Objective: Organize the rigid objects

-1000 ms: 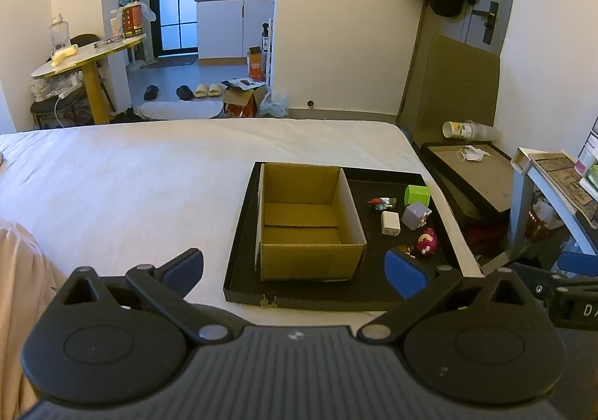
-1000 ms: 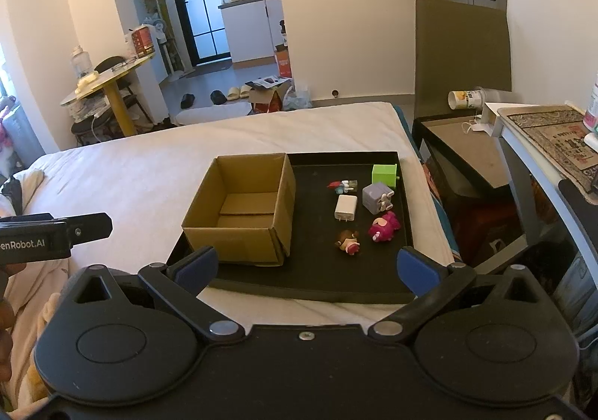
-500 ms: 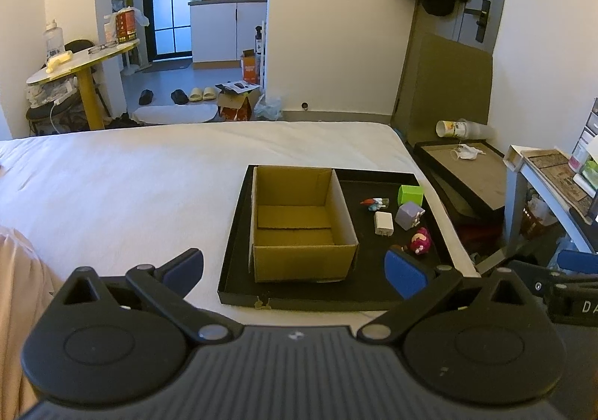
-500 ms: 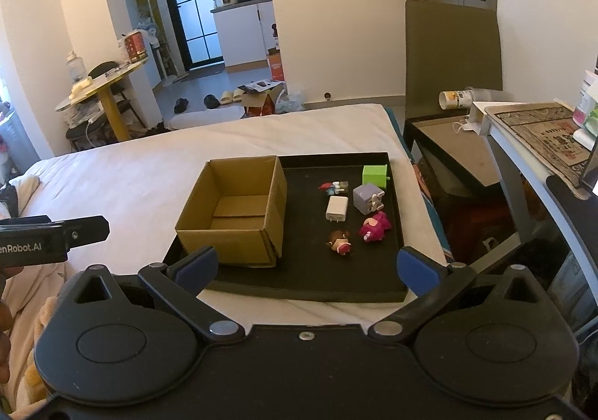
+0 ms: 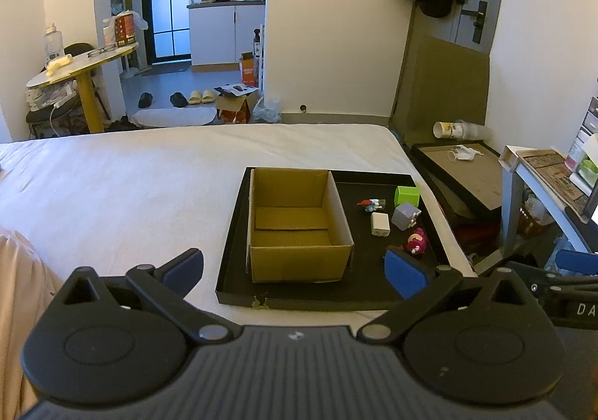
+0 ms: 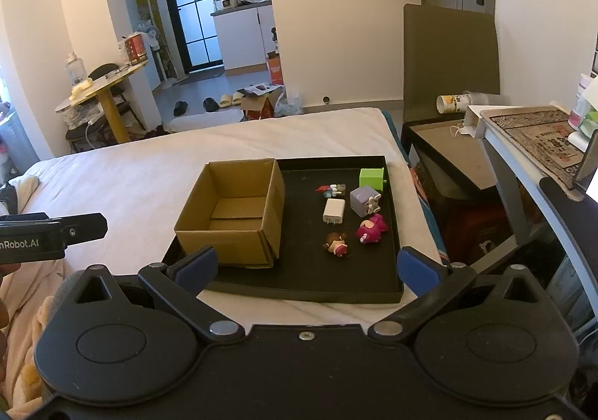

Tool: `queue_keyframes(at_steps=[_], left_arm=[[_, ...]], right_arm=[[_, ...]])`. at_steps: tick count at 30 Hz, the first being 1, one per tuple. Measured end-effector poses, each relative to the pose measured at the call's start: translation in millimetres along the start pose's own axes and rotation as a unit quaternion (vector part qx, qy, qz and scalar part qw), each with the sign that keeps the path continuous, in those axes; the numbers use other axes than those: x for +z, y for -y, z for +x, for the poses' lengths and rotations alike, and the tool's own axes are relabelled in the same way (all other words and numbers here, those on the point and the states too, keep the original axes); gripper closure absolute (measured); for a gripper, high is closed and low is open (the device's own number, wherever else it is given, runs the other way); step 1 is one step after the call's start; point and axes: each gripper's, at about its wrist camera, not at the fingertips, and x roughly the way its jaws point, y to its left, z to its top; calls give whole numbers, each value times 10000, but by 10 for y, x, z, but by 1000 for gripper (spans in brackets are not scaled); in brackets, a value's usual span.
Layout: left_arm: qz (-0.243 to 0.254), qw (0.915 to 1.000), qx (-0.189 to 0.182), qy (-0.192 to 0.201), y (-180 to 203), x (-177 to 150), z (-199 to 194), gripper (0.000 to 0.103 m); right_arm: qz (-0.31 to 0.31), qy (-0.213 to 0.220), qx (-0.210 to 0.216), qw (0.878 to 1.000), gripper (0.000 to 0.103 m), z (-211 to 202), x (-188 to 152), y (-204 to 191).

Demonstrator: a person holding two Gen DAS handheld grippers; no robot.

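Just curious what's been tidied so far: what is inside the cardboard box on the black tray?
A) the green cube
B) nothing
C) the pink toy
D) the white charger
B: the cardboard box shows only its bare floor, while the small items lie beside it on the black tray.

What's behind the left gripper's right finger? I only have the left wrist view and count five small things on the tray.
Observer: A sixth. The right wrist view shows a brown-haired figurine lying on the black tray, just left of the pink toy.
Operator: Right gripper state? I only see a corner of it.
Observer: The right gripper is open, with nothing between its fingers.
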Motion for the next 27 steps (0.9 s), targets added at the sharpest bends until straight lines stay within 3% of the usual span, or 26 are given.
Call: queue_keyframes(at_steps=[27], left_arm=[[-54, 9999, -20, -125, 11, -3, 78, 0]], right_arm=[[56, -91, -49, 9999, 0, 57, -50, 62]])
